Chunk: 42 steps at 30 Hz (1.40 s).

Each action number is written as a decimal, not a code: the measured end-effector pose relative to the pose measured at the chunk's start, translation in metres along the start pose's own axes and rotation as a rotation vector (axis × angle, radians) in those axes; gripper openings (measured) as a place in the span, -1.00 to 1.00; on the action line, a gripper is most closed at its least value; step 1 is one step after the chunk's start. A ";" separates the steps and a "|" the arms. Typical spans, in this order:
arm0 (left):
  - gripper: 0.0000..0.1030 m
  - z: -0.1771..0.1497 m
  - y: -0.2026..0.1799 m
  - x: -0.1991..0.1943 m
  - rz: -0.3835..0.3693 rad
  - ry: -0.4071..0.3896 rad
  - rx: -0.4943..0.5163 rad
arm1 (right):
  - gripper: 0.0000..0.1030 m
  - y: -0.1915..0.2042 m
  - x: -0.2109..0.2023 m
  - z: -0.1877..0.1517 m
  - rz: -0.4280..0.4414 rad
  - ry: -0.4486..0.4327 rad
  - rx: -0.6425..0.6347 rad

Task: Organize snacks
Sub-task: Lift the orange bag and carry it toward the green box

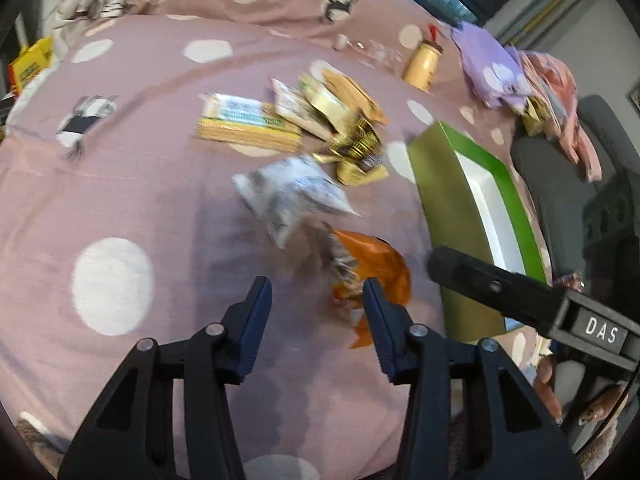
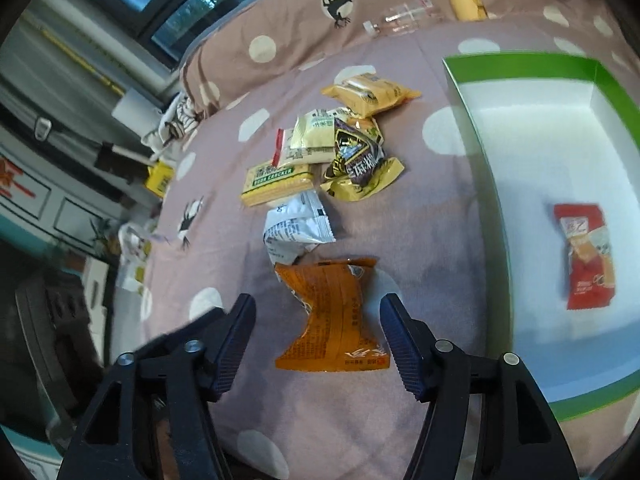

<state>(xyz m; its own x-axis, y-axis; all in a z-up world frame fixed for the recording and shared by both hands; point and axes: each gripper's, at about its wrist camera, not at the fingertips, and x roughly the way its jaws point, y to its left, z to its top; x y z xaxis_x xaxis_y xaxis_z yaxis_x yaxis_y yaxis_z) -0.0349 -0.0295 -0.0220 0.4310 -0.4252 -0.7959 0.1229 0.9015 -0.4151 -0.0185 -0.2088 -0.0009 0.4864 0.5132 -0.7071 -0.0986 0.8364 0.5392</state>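
Note:
Snack packets lie in a heap on a pink dotted bedspread [image 2: 420, 240]. An orange packet [image 2: 334, 314] lies nearest, between the open jaws of my right gripper [image 2: 318, 312], whose pads stand clear of it. Behind it are a white packet [image 2: 298, 226], a yellow cracker pack [image 2: 276, 184] and a dark packet [image 2: 358, 160]. The green box [image 2: 520, 56] on the right holds one red packet [image 2: 586, 256]. In the left wrist view my left gripper [image 1: 318, 292] hangs open and empty over the bedspread [image 1: 120, 184], just left of the orange packet [image 1: 380, 268], with the white packet [image 1: 292, 196] beyond.
A yellow bottle [image 1: 422, 62] and a small clear bottle [image 2: 400, 20] lie at the far edge of the bed. Purple and pink cloth [image 1: 492, 68] is piled at the far right. The green box [image 1: 448, 200] stands on the right, with the other gripper's black body [image 1: 500, 292] before it.

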 end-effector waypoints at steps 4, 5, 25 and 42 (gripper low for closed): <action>-0.12 -0.002 -0.013 0.018 -0.038 0.042 0.012 | 0.25 -0.007 0.015 0.001 0.040 0.037 0.021; -0.12 -0.001 -0.014 0.020 -0.055 0.040 0.006 | 0.24 -0.009 0.019 0.001 0.050 0.048 0.026; -0.21 0.002 -0.034 0.036 -0.105 0.111 0.012 | 0.10 -0.019 0.021 0.013 0.121 0.079 0.027; -0.33 0.002 -0.052 0.033 -0.033 0.040 0.129 | -0.17 -0.013 0.027 0.006 0.113 0.099 -0.008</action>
<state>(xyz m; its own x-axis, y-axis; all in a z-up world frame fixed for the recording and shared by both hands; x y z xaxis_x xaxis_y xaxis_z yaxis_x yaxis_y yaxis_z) -0.0257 -0.0897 -0.0257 0.3895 -0.4558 -0.8003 0.2521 0.8886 -0.3833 0.0009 -0.2071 -0.0250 0.3842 0.6204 -0.6837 -0.1552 0.7734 0.6146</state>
